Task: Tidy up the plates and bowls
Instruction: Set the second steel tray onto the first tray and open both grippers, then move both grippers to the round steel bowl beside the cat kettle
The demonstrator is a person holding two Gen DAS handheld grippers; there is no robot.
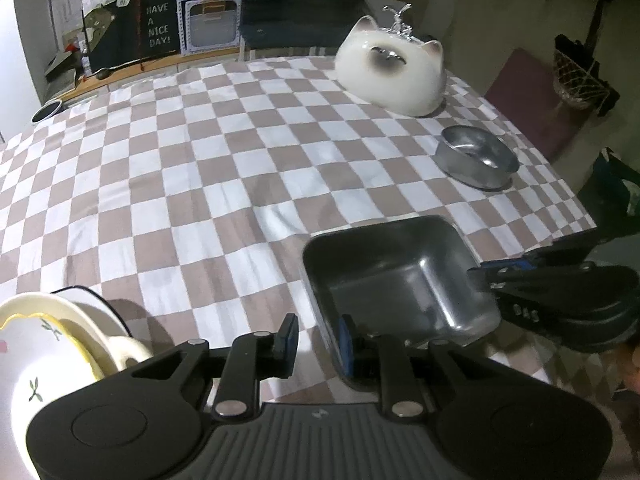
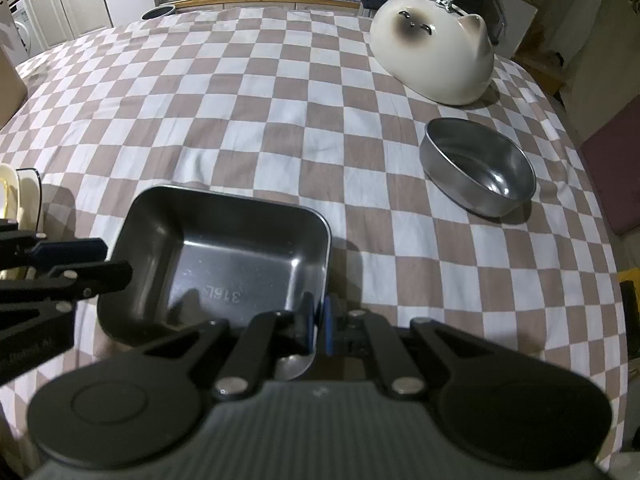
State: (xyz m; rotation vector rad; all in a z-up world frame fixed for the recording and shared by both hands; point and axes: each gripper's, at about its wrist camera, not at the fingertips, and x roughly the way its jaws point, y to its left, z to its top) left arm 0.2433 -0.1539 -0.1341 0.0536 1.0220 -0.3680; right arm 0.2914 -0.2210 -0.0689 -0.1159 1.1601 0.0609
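1. Left wrist view: the left claw [image 1: 318, 338] stood partly parted with nothing clenched between its pads; its right pad lay just beside the near-left wall of the square metal tray [image 1: 394, 276], whether touching I could not tell. The tray sat on the checked worktop [image 1: 200, 160], and the right claw [image 1: 486, 274] met its rim from the right. A stack of cream plates [image 1: 60, 340] rested at the lower left, which suggested part of the sorting was already done. The oval metal bowl [image 1: 476, 156] and the upturned cat-face bowl [image 1: 390, 70] stood well apart further back, seemingly yet to be gathered.

2. Right wrist view: the right claw [image 2: 318, 322] was clenched on the tray's [image 2: 224, 256] near-right rim, one pad inside the wall and one outside. The left claw [image 2: 100, 262] reached in at the tray's left edge. The oval bowl [image 2: 478, 166] and cat-face bowl [image 2: 434, 40] lay beyond to the right, the plate stack [image 2: 16, 196] at the far left.
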